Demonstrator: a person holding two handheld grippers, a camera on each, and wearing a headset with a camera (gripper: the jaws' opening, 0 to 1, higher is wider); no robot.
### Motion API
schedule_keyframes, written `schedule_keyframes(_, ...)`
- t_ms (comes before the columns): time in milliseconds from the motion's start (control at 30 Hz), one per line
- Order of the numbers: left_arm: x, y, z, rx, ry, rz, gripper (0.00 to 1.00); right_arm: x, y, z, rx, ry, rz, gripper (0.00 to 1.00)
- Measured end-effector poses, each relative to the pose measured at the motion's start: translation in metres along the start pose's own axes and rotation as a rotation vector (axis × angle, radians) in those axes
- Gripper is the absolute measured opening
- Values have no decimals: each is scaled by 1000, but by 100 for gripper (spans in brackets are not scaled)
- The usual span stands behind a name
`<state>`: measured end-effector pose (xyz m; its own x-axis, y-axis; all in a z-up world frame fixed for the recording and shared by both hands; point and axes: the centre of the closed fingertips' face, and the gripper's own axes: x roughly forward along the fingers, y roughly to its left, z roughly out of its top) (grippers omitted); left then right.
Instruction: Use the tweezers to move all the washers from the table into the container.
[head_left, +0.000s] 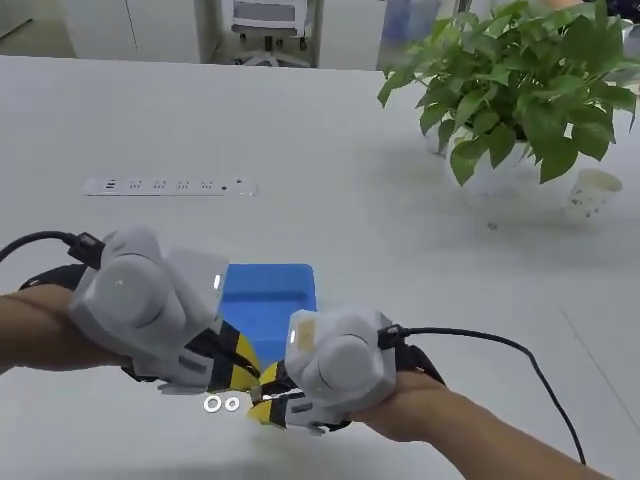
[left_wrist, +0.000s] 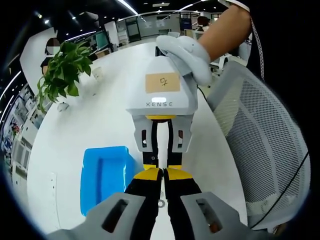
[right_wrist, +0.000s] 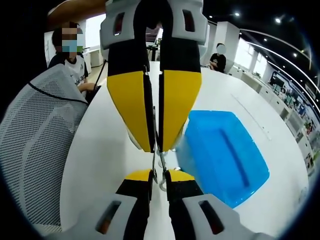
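Note:
Two small steel washers (head_left: 212, 403) (head_left: 232, 403) lie side by side on the white table, just in front of the blue container (head_left: 268, 290). My left gripper (head_left: 248, 372) and right gripper (head_left: 268, 395) meet tip to tip right above them. In the right gripper view a thin metal pair of tweezers (right_wrist: 160, 172) runs between the right gripper's (right_wrist: 160, 176) jaws and up between the left gripper's (right_wrist: 156, 147) yellow jaws. Both look shut on it. Below the left gripper (left_wrist: 162, 175), one washer (left_wrist: 160, 203) shows beside the container (left_wrist: 102, 175).
A white power strip (head_left: 170, 186) lies at the back left. A potted plant (head_left: 520, 90) and a paper cup (head_left: 592, 192) stand at the back right. The right gripper's black cable (head_left: 500, 345) trails across the table. A mesh chair (left_wrist: 260, 150) stands by the table edge.

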<state>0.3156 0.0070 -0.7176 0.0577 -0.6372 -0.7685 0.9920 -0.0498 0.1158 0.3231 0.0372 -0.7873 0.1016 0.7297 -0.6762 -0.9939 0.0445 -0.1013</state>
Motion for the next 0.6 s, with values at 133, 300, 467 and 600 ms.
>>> schedule_keyframes(133, 2, 1, 0, 3, 3, -9, 6, 1, -1, -1, 9, -1, -5, 12)
schedule_keyframes(300, 5, 4, 0, 0, -1, -16, 6, 2, -3, -3, 29, -8, -11, 12)
schedule_keyframes(467, 5, 8, 0, -6, -11, -25, 6, 2, -4, -5, 31, -7, -15, 14)
schedule_keyframes(600, 6, 12, -1, -9, -14, -35, 6, 1, -3, -7, 35, -4, -15, 17)
